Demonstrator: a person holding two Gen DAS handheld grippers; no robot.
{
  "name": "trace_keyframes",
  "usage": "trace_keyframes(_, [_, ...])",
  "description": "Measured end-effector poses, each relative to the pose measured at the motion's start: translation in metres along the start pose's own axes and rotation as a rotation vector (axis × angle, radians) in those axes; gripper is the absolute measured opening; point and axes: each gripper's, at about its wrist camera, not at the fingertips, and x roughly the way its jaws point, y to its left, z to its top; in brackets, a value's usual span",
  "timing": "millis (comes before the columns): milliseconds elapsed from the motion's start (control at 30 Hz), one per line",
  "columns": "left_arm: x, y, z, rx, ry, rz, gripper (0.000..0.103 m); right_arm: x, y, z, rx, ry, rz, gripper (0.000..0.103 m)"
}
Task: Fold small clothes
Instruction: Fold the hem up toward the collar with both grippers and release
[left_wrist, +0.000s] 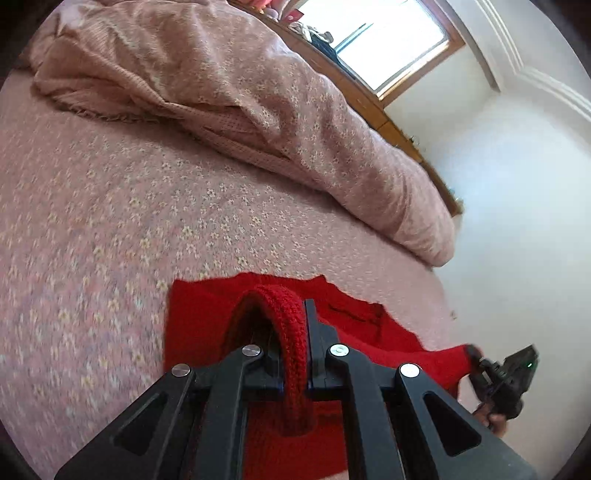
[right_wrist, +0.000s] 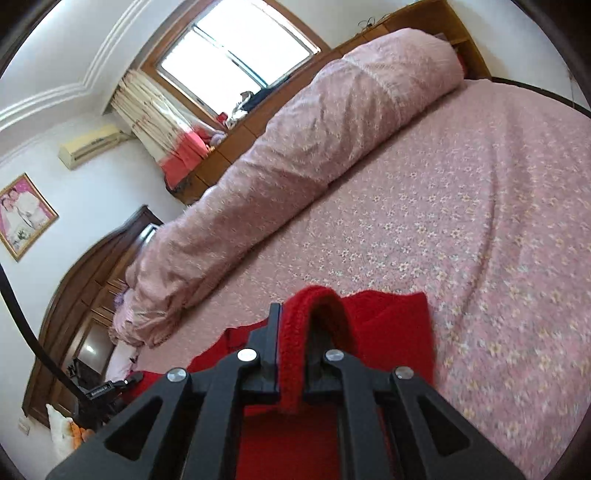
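A red knitted garment (left_wrist: 207, 314) lies on the pink flowered bed sheet (left_wrist: 110, 221). My left gripper (left_wrist: 291, 332) is shut on a ribbed edge of the garment, which loops up over one finger. In the right wrist view my right gripper (right_wrist: 295, 332) is shut on another ribbed edge of the same garment (right_wrist: 391, 325), with the knit draped over the right finger. The right gripper also shows at the lower right of the left wrist view (left_wrist: 476, 360), holding the garment's far end. The garment hangs stretched between the two grippers just above the sheet.
A rolled pink quilt (left_wrist: 258, 92) (right_wrist: 295, 155) lies along the far side of the bed. Beyond it are a wooden headboard shelf (right_wrist: 424, 22), a window (right_wrist: 236, 48), and white walls. Dark wooden furniture (right_wrist: 92, 295) stands to the left.
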Motion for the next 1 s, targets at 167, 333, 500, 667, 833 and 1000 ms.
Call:
trace_keyframes(167, [0.021,0.004,0.008,0.003,0.029,0.043,0.001,0.025,0.0,0.01,-0.018,0.001,-0.027,0.007])
trace_keyframes(333, [0.029,0.026,0.011,-0.106,0.123,0.033,0.008,0.043,-0.02,0.009,0.058,0.047,-0.083,0.011])
trace_keyframes(500, [0.001,0.035,0.016,-0.131,0.042,0.066,0.036,0.027,-0.039,0.011,0.12,-0.004,-0.134,0.043])
trace_keyframes(667, [-0.008,0.04,0.012,-0.14,0.052,0.088,0.038,0.006,-0.049,0.014,0.114,-0.041,-0.143,0.049])
trace_keyframes(833, [0.002,0.022,-0.007,-0.017,0.131,0.125,0.038,0.01,-0.043,0.007,0.022,0.052,-0.177,0.049])
trace_keyframes(1000, [0.008,0.016,-0.027,0.049,0.188,0.184,0.038,0.015,-0.031,-0.01,-0.105,0.14,-0.217,0.049])
